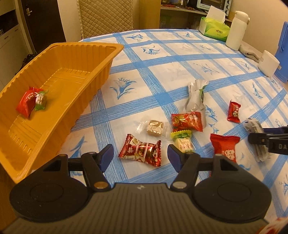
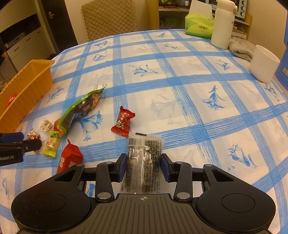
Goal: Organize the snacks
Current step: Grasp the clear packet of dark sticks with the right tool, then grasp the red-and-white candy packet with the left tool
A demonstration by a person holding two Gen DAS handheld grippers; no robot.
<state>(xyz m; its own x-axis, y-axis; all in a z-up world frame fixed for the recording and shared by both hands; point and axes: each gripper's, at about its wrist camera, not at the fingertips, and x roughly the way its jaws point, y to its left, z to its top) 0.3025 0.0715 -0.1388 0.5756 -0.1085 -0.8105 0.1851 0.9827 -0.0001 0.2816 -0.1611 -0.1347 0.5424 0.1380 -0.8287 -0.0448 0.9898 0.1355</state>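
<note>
My right tongs (image 2: 142, 168) straddle the clear packet (image 2: 144, 158) lengthwise, seemingly not yet pinching, while my left tongs (image 1: 140, 155) gape wide, empty.

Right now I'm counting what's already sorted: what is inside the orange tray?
In the orange tray, the left wrist view shows two snacks touching: a red-wrapped snack and a green-edged candy. The near end is cut off by the picture's edge, so more could lie there.

Quilted beige chair (image 2: 108, 17) (warm light) behind blue-checked table (image 2: 180, 100).
</note>
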